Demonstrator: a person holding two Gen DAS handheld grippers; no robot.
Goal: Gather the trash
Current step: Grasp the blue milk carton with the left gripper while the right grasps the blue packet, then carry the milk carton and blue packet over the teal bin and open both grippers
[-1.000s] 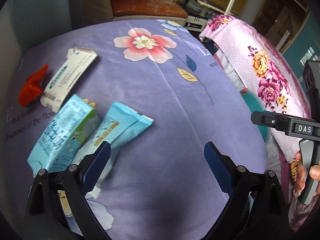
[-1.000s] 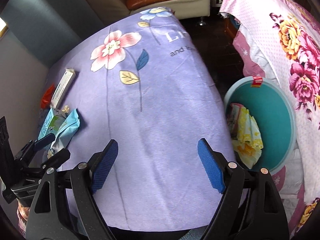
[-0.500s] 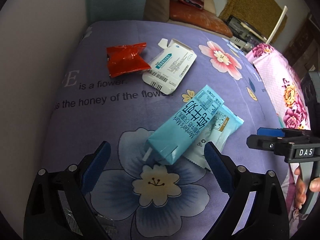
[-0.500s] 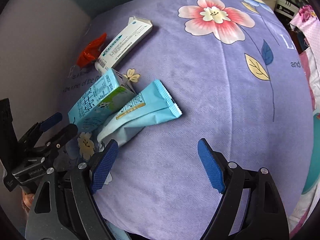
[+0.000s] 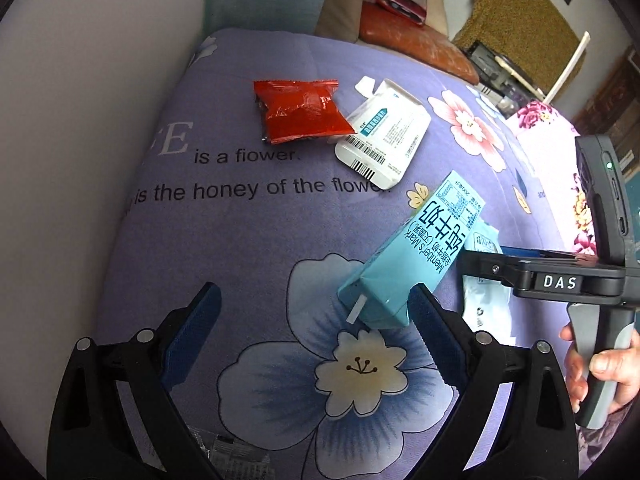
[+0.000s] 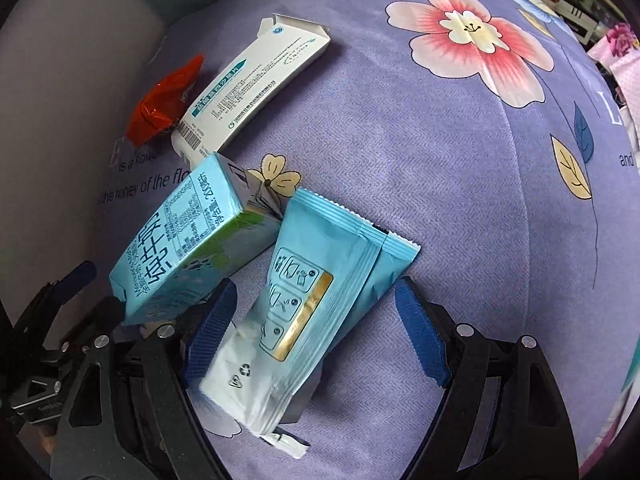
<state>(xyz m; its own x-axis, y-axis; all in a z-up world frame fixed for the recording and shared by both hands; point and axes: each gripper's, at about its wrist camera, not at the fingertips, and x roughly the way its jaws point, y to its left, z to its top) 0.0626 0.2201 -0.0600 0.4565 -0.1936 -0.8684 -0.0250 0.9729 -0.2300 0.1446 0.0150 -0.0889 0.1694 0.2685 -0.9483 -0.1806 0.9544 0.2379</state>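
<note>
Four pieces of trash lay on the purple floral cloth [image 6: 420, 184]: one red packet [image 5: 300, 110], one white box [image 5: 382, 140], one blue carton [image 5: 416, 252] and one blue pouch [image 6: 320, 308].

The left gripper [image 5: 314, 314] hung low over the cloth with its two fingers spread wide and nothing between them. The carton's near end, with a short white straw stub, sat just beside the right-hand finger [image 5: 430, 320]; whether they touched could not be told.

The right gripper [image 6: 316, 328] was also wide open, its fingers set either side of the pouch. The left one [image 6: 208, 334] looked to be against the pouch's white lower end; the right one [image 6: 420, 336] stood clear of it. The pouch lay flat, back side up (recycling marks and a gold strip showing), one upper edge against the carton.

The red packet and the white box lay farther off, touching each other near the printed words on the cloth. The box's end flap was open.

In the left view the right gripper's black body, marked DAS, crossed over the pouch, with one hand [image 5: 600, 372] on its handle.
</note>
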